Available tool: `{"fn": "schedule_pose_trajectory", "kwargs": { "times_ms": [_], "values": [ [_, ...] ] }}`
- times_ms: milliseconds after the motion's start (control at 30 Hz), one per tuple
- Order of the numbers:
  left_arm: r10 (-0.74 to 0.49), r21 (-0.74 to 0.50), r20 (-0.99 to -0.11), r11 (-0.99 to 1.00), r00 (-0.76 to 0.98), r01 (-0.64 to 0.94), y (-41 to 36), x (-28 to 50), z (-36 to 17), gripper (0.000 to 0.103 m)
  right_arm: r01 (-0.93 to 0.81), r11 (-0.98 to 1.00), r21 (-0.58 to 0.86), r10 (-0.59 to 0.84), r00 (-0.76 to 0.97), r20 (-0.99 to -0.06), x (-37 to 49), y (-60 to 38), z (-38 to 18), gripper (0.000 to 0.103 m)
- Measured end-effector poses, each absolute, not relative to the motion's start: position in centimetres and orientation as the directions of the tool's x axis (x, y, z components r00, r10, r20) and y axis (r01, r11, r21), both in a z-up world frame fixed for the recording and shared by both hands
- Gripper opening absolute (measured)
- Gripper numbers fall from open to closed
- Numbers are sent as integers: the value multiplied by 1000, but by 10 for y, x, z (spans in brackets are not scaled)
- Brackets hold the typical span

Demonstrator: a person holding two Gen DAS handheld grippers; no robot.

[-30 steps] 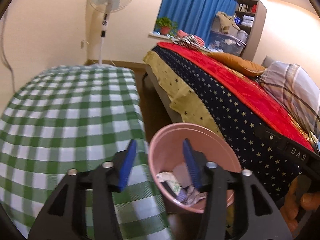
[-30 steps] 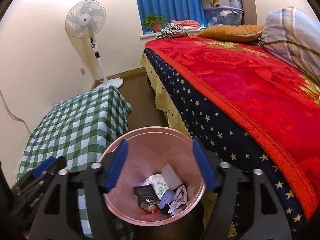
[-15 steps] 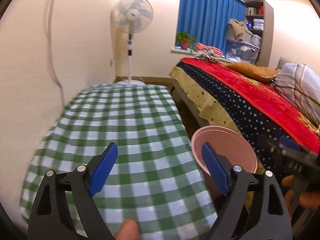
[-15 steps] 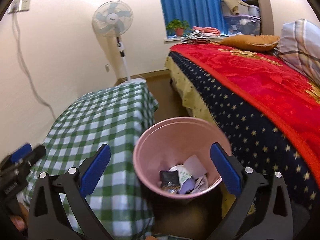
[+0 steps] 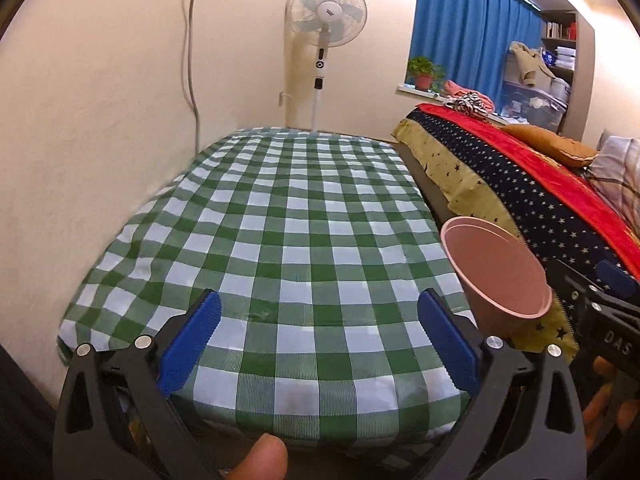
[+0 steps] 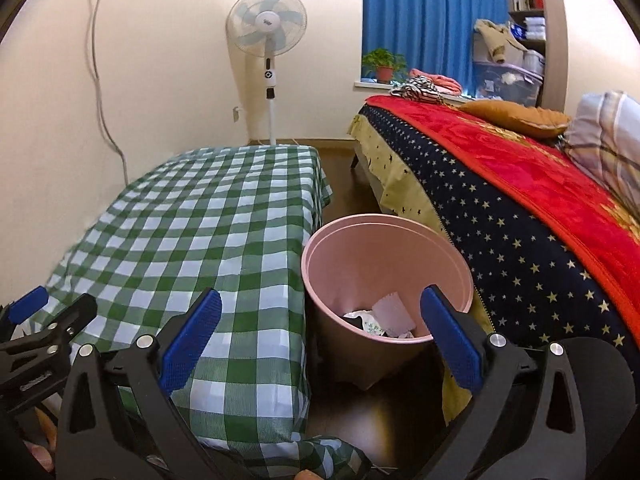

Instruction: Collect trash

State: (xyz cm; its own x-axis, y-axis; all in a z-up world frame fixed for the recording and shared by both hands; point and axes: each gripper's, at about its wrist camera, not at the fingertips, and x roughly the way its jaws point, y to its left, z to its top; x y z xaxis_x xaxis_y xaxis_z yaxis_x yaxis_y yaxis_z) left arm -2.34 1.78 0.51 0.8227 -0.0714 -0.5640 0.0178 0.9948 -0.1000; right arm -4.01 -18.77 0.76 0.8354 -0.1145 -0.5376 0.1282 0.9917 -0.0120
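1. Left wrist view: the left gripper (image 5: 318, 330) hangs over the near end of a table (image 5: 304, 216) covered in green-checked cloth, its blue-padded jaws spread wide with nothing between them. No litter shows on the cloth from here. A pink bin (image 5: 494, 268) stands on the floor at the table's right edge, squeezed against the bed (image 5: 532, 200), probably so scraps can be dropped straight off the tabletop. The right gripper's black frame shows at the far right, beyond the bin. A fan (image 5: 326, 16) stands by the far wall.

2. Right wrist view: the right gripper (image 6: 320, 330) hovers above and slightly in front of the bin (image 6: 384, 264), jaws likewise released and carrying nothing. The trash (image 6: 380, 320), crumpled paper and wrappers, lies at the bottom of the bin. The left gripper (image 6: 40, 312) pokes in at the lower left beside the table (image 6: 208, 220); its jaws cannot be judged from this angle. The bed (image 6: 520, 208) runs along the right, and a potted plant (image 6: 382, 62) sits on the windowsill.

3. With the cloth bare and the litter binned, the job looks essentially finished.
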Motion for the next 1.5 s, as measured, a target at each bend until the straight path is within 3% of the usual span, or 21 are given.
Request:
{"fn": "schedule_pose_trajectory", "kwargs": {
  "times_ms": [1500],
  "values": [
    [-85,-123,-553,992,829,20,7,-16,-3,95,121,993,-13,-107,826,-554,-30,-183,-1,98]
  ]
}}
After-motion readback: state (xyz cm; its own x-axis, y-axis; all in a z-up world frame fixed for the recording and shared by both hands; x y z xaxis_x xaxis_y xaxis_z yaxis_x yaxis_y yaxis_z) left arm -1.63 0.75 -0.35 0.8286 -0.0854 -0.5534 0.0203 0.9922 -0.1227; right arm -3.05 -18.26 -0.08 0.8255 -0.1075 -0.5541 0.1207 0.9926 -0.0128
